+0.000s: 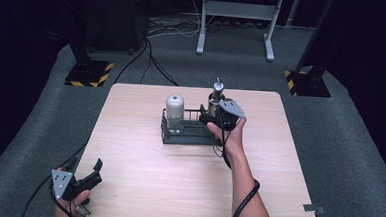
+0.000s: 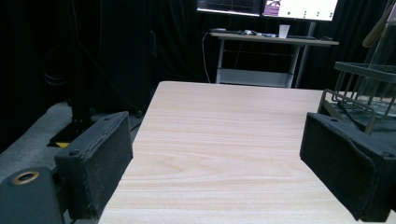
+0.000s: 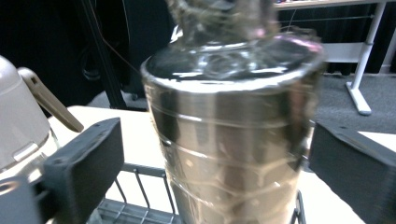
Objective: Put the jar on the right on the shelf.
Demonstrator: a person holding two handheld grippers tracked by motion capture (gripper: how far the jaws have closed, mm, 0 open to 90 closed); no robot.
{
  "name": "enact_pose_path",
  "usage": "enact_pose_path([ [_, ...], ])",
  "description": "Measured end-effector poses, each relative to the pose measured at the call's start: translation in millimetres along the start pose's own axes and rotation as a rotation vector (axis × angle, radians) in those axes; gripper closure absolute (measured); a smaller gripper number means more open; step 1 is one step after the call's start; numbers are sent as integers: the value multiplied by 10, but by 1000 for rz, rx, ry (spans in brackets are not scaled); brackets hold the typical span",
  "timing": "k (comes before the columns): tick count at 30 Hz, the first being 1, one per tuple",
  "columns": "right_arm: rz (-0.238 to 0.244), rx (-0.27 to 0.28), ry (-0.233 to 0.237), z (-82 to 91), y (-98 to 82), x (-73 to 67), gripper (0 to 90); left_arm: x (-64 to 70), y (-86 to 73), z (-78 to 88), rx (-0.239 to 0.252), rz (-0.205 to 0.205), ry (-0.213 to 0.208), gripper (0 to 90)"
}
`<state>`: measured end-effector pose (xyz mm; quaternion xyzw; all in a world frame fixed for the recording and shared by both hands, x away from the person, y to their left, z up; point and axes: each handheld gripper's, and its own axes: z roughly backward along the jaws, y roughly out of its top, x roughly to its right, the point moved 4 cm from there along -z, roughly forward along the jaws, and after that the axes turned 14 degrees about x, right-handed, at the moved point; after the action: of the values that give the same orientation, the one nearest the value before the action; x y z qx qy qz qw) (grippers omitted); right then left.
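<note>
on table: 1 wire rack (image 1: 189, 136) | 2 bottles: metal (image 1: 216, 100), white-capped (image 1: 174, 112) | left tongs (image 1: 95, 171) released | right tongs (image 1: 208, 117) released around metal bottle

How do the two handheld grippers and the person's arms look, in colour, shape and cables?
The left gripper and the right gripper are black, each with two flat block-shaped jaws faced with dark rough pads. A grey three-cornered plate with small holes sits on top of each. A black cable trails from the right gripper along the forearm. No sleeves reach the forearms.

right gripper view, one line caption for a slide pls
Open black jaws of the right gripper flank a shiny steel canister standing in a black wire rack.
</note>
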<state>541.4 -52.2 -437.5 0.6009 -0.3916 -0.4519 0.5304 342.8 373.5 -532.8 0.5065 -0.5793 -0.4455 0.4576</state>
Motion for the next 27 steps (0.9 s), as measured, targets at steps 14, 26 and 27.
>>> enact_pose_path([
  [14,-4,25,5,200,-49,70,0,8,0,2,2,-10,2,91],
  [26,4,24,14,326,-207,101,1,16,-1,4,4,-16,3,91],
  [27,8,23,12,337,-218,106,1,17,-1,5,4,-18,3,91],
])
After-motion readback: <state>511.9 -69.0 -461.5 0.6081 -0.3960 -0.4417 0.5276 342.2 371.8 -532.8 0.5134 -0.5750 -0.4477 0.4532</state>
